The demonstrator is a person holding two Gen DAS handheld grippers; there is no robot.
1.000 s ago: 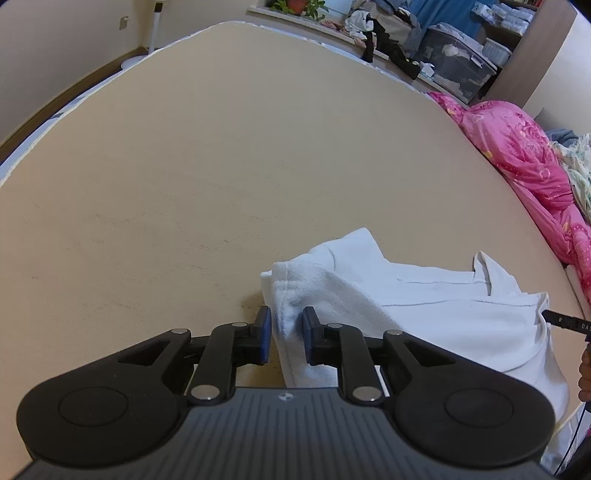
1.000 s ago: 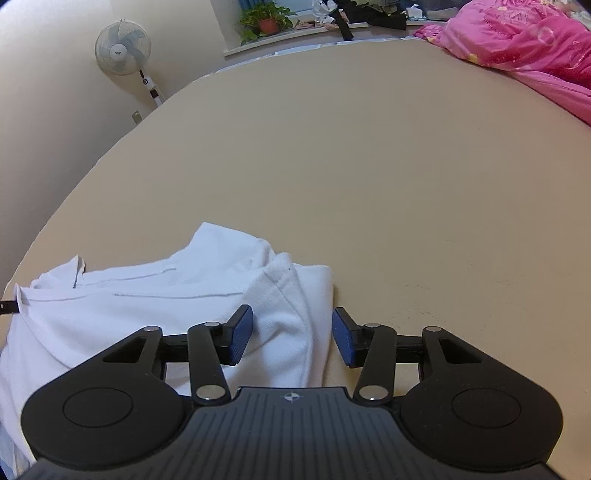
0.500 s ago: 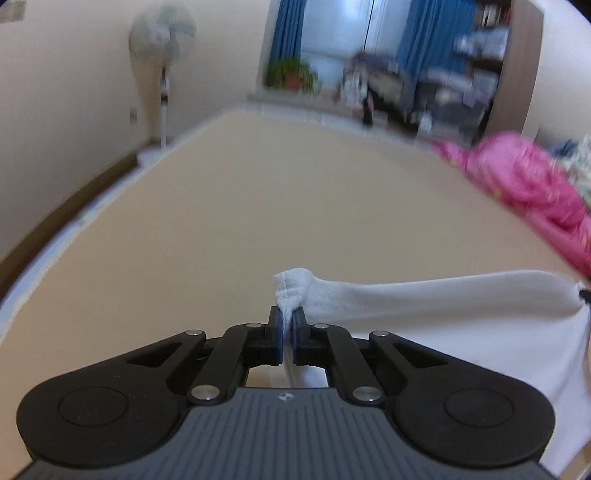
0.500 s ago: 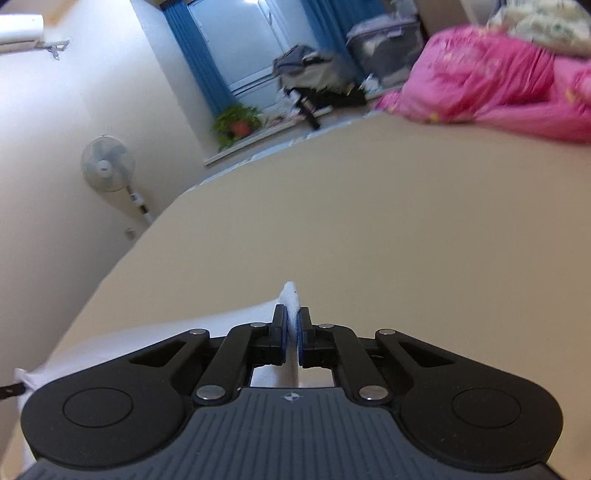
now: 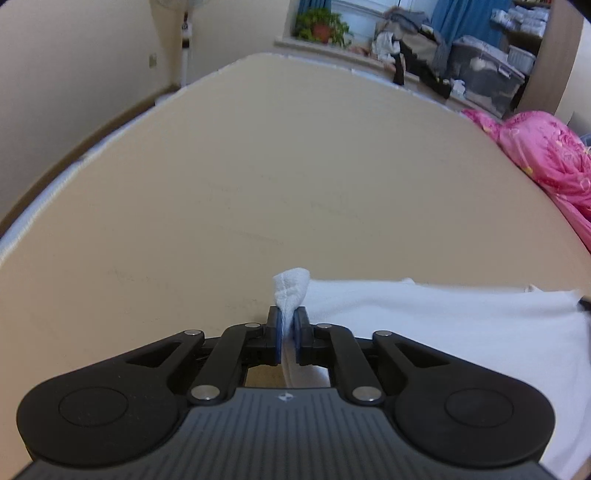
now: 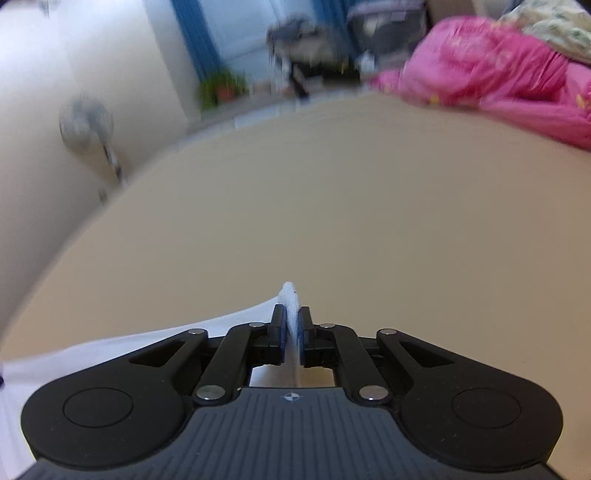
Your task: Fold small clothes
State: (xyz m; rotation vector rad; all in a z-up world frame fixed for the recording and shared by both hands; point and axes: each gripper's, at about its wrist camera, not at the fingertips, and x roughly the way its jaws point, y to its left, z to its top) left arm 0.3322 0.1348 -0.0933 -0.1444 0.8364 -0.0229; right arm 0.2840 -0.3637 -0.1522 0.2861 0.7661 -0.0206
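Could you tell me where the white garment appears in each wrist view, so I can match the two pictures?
Left wrist: white garment fills the lower right, one bunched end pinched in the left gripper at bottom centre.
Right wrist: white garment runs along the lower left, one end pinched in the right gripper.
Shared landmark: the potted plant on the far sill, blurred in the right view.
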